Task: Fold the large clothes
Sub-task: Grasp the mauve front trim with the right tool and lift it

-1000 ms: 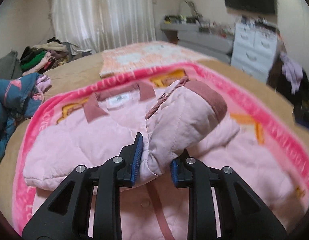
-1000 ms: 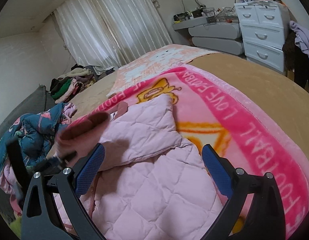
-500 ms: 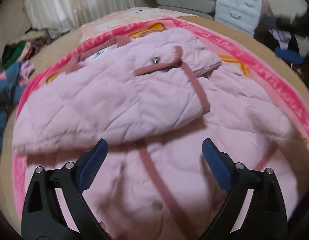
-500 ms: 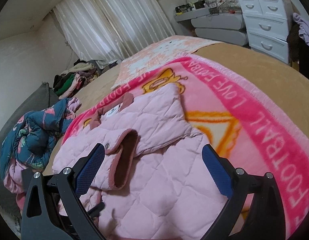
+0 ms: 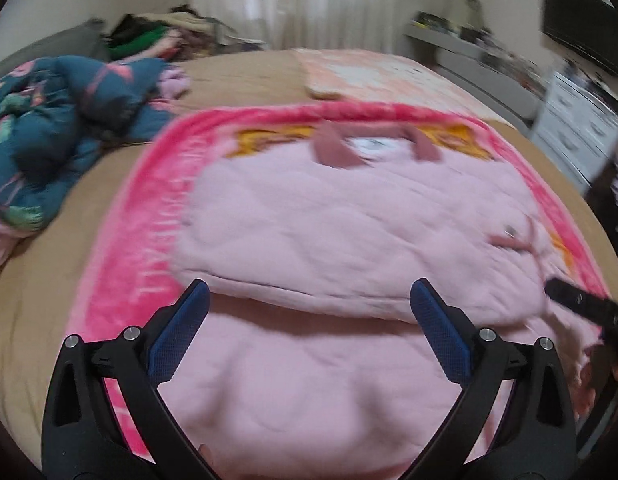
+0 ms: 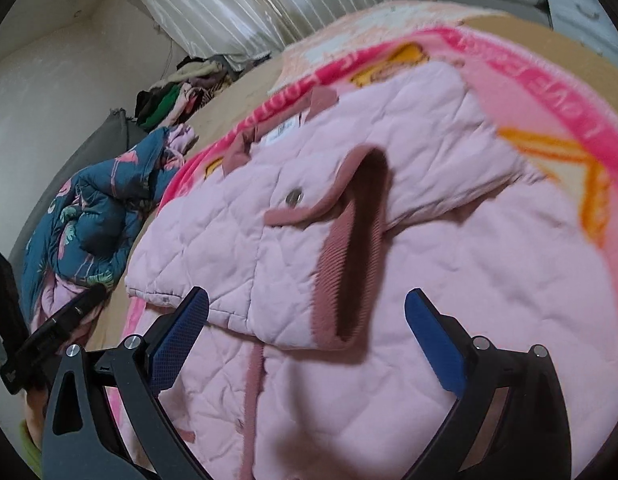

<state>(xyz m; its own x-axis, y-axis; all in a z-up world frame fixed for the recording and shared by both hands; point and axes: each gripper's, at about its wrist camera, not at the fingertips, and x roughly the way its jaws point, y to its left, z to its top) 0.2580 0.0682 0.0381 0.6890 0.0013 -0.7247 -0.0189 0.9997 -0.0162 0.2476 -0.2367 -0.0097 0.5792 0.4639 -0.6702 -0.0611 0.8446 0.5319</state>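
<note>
A pale pink quilted jacket (image 5: 349,240) with dusty-rose collar and trim lies on a pink blanket (image 5: 149,200) on the bed. One sleeve is folded across its chest, and its cuff (image 6: 349,248) with a snap button faces the right wrist view. The jacket fills that view (image 6: 449,280) too. My left gripper (image 5: 309,312) is open and empty, hovering above the jacket's lower half. My right gripper (image 6: 307,316) is open and empty, just in front of the folded sleeve's cuff. Part of the right gripper shows at the left wrist view's right edge.
A crumpled dark blue patterned quilt (image 5: 61,132) lies at the bed's left side, also in the right wrist view (image 6: 93,216). A clothes pile (image 5: 157,36) sits by the curtain. A folded peach blanket (image 5: 369,72) lies beyond the jacket. White drawers (image 5: 577,120) stand right.
One second ago my left gripper was shut on the sleeve. It let the sleeve go across the jacket's chest, opened, and swung left. My right gripper moved closer to the cuff.
</note>
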